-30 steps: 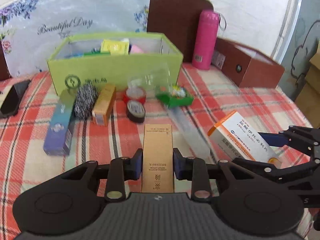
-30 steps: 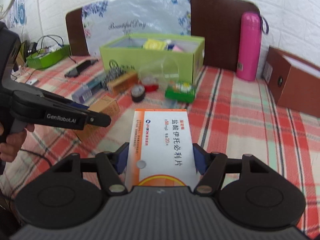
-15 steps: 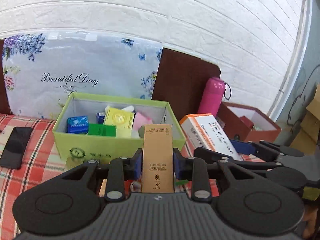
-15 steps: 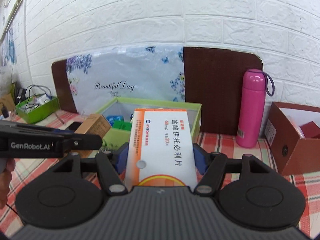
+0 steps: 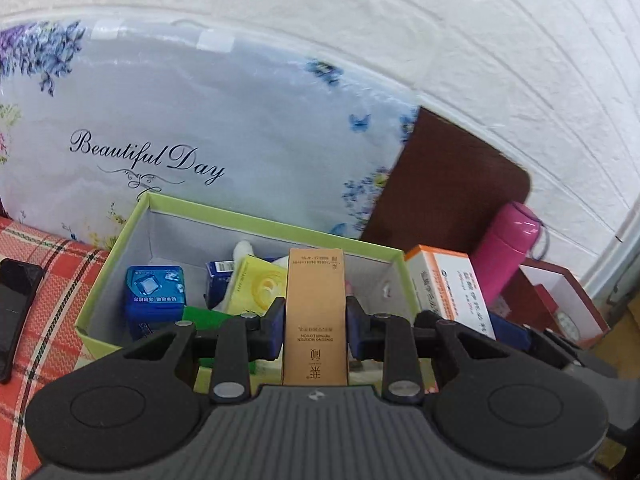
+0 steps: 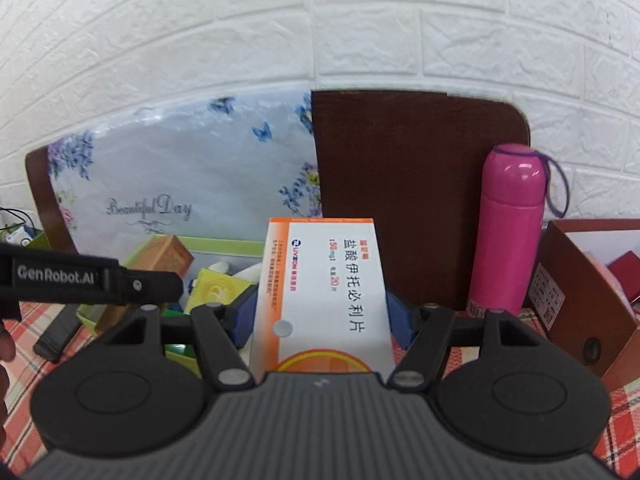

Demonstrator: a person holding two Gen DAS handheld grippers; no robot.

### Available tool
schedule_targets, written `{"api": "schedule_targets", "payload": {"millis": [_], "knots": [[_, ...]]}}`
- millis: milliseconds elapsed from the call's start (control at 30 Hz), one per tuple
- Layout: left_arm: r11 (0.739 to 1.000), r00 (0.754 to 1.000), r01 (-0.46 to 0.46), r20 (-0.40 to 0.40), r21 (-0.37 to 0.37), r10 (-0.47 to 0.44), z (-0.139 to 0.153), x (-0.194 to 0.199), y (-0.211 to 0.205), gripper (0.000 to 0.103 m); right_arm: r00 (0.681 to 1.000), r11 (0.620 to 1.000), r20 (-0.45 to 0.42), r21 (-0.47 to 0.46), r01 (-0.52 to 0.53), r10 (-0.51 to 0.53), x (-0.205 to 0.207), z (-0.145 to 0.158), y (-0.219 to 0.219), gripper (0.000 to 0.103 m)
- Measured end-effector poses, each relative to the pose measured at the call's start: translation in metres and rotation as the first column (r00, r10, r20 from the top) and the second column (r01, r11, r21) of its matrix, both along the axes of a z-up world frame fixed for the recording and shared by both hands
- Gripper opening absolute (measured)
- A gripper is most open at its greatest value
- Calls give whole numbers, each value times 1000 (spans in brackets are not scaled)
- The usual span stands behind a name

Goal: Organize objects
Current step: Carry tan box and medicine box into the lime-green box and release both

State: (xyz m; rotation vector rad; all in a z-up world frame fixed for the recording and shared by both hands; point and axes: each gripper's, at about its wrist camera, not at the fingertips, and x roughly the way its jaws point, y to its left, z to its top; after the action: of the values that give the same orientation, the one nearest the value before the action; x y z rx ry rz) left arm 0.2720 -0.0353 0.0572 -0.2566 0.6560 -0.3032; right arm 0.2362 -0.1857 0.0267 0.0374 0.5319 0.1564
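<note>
Left gripper (image 5: 315, 327) clamps one tall tan cardboard carton (image 5: 315, 312) above one green open box (image 5: 256, 226); right gripper (image 6: 322, 314) clamps one white-and-orange medicine box (image 6: 326, 292); one pink bottle (image 6: 508, 228) stands nearby.

"Beautiful Day" on floral bag (image 5: 192, 120), "GenRobot.AI" on left tool (image 6: 56, 276)

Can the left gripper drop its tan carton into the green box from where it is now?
Probably yes. The left gripper holds the tan carton above the green box, whose top is open; free floor shows at its left end beside the blue packet.
</note>
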Motion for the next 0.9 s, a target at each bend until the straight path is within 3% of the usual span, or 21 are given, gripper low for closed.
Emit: {"api": "schedule_targets", "payload": {"millis": [400, 467, 567, 667, 900], "knots": [[999, 997, -38, -70, 10, 38, -32, 51, 3, 32, 1000, 998, -24, 57, -4, 5, 47, -26, 11, 66], [998, 996, -56, -69, -2, 55, -34, 52, 6, 54, 1000, 999, -5, 48, 4, -4, 48, -28, 11, 70], [995, 994, -95, -51, -14, 94, -34, 50, 11, 71, 1000, 997, -11, 76, 19, -18, 48, -30, 6, 81], [995, 995, -89, -46, -34, 88, -32, 48, 15, 71, 999, 996, -2, 84, 37, -37, 45, -31, 2, 88], [996, 996, -83, -28, 7, 84, -19, 31, 10, 71, 998, 995, 23, 84, 53, -55, 30, -23, -5, 99]]}}
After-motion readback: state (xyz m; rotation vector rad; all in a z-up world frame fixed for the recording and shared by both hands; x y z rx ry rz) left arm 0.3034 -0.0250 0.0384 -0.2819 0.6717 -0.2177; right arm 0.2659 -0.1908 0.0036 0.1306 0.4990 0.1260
